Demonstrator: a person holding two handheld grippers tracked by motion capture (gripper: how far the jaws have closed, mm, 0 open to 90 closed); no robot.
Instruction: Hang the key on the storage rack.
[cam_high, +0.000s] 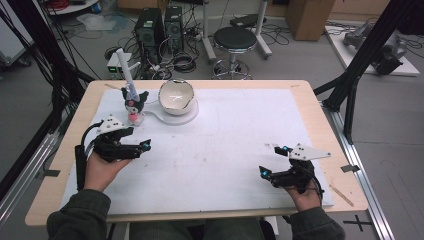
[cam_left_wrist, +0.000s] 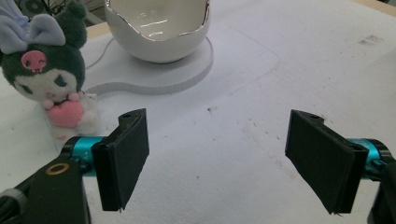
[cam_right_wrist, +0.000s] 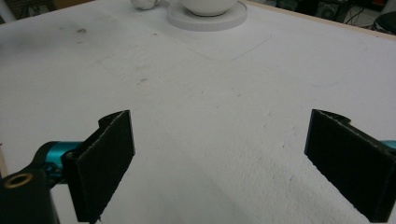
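Up on the table (cam_high: 310, 107), a big white mat (cam_high: 225, 145) with small dark marks. Near the far left corner, a white bowl (cam_high: 176, 96) shaped like a cracked egg, with a shiny rim, sitting on a round white base (cam_high: 186, 116). Just beside it on the left, a little dark plush toy (cam_high: 134, 104) with a pink heart, standing up. Left gripper (cam_high: 146, 145) held low near the toy, jaws wide apart, nothing between them. Right gripper (cam_high: 273, 161) well apart at the near right, jaws wide apart too, nothing held. Beyond the table, a black stool (cam_high: 235, 41) and tangled cables (cam_high: 180, 62) on the floor.
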